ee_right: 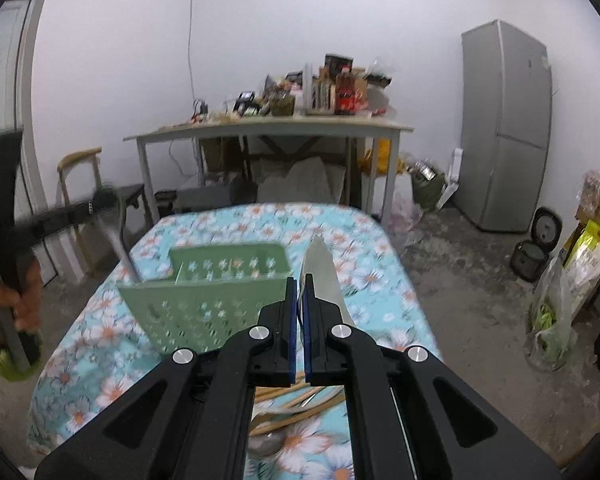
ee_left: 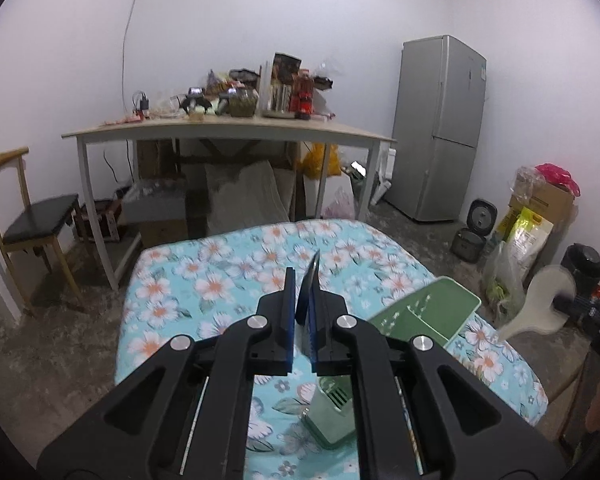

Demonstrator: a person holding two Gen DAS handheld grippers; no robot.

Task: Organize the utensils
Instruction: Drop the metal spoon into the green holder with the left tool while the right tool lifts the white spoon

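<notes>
Above the floral cloth (ee_left: 220, 280), both jaws clamp utensils (left's dark blade (ee_left: 314, 272), right's pale spatula (ee_right: 320, 276)).

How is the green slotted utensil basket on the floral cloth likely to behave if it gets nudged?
The green utensil basket looks like thin perforated plastic, so probably light and prone to sliding on the floral cloth. It seems tall for its base, so a push near the rim might tip it. Its divider walls should keep it fairly stiff.
</notes>
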